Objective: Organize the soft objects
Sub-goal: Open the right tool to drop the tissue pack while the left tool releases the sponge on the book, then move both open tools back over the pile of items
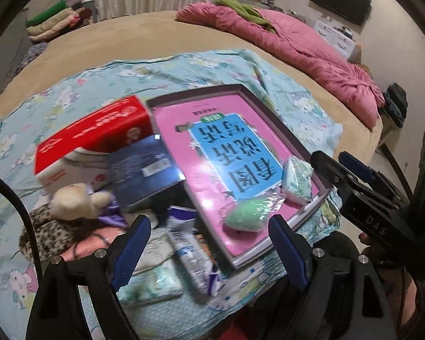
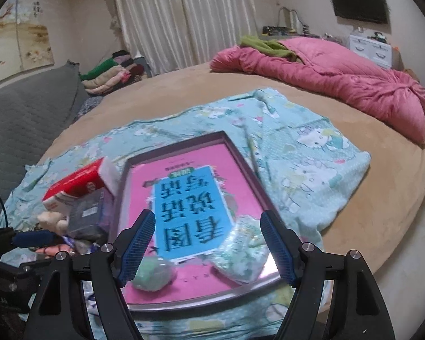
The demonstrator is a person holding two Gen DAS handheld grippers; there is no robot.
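A shallow tray [image 1: 272,113] with a pink and blue printed bottom lies on a teal patterned cloth [image 1: 99,85] on the bed. In it lie a green wrapped soft ball [image 1: 248,215] and a floral tissue pack [image 1: 297,181]. They also show in the right wrist view: the ball [image 2: 153,276], the pack [image 2: 240,252], the tray [image 2: 240,167]. My left gripper [image 1: 209,250] is open and empty above a tube [image 1: 189,257] and another tissue pack [image 1: 153,286]. My right gripper [image 2: 209,243] is open and empty above the tray's near end; it also shows in the left wrist view [image 1: 340,167].
Left of the tray lie a red and white tissue box [image 1: 93,136], a dark blue box [image 1: 144,170], a small plush bear [image 1: 76,201] and a speckled pouch [image 1: 48,235]. A pink quilt [image 2: 340,82] lies at the far right. Folded clothes [image 2: 113,73] are stacked at the back left.
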